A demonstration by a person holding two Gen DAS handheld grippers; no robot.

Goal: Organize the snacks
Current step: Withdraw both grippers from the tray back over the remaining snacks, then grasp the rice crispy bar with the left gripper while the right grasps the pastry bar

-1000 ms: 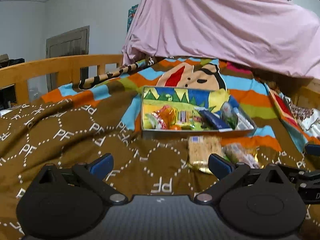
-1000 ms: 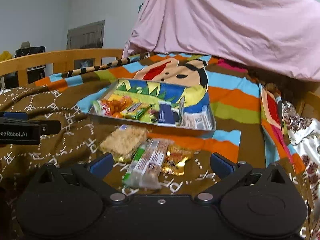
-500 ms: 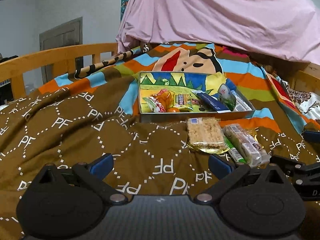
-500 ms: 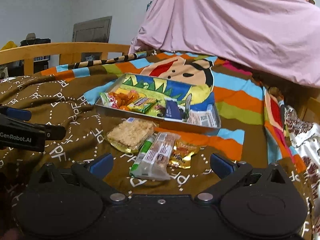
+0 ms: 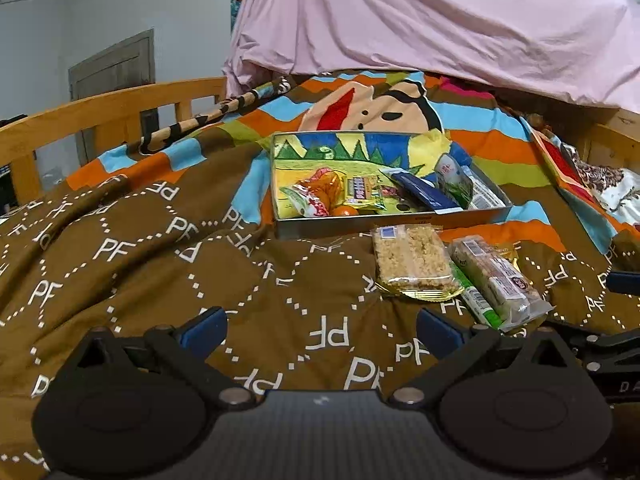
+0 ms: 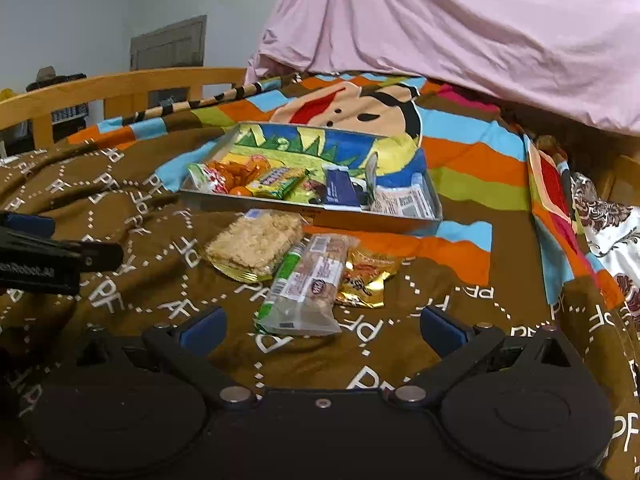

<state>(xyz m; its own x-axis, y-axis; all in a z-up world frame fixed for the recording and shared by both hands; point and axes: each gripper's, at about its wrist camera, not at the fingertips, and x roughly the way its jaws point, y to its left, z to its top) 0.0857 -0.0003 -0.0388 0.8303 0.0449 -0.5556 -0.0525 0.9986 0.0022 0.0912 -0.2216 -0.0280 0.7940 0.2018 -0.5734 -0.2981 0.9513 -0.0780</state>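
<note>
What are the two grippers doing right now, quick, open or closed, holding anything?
Left gripper: open, holding nothing, above the brown blanket.
Right gripper: open, holding nothing, just short of the clear-wrapped snack bar.

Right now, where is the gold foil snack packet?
In the right wrist view, the gold foil packet lies on the brown blanket, right of the clear-wrapped bar, just before the tin tray.

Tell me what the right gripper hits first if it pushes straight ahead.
Probably the clear-wrapped snack bar: it lies on the blanket directly ahead of the open right gripper, between its fingers, nearer than the tin. Depth is uncertain.
</note>
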